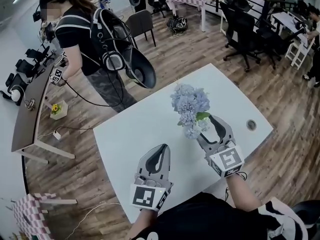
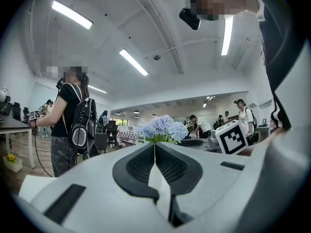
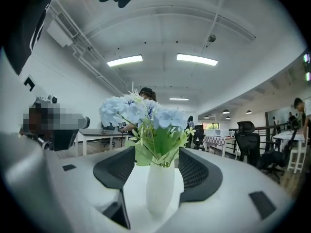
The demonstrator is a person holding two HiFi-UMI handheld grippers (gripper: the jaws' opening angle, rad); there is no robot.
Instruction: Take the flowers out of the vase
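A bunch of pale blue flowers [image 1: 189, 106] with green leaves stands in a white vase [image 3: 160, 188] on the white table [image 1: 135, 134]. In the head view the blooms hide the vase. My right gripper [image 1: 206, 126] is level at the vase. Its jaws are open, one on each side of the vase's neck [image 3: 156, 152], and the pads do not press on it. My left gripper [image 1: 161, 149] rests shut and empty near the table's front edge, pointing toward the flowers [image 2: 163, 128]. Its jaws meet at the tips [image 2: 155, 144].
A person with a backpack [image 1: 85, 39] stands beyond the table's far left corner, beside a long desk [image 1: 30, 114]. Black office chairs [image 1: 240, 29] stand at the back right. A round cable hole [image 1: 251, 125] sits near the table's right edge.
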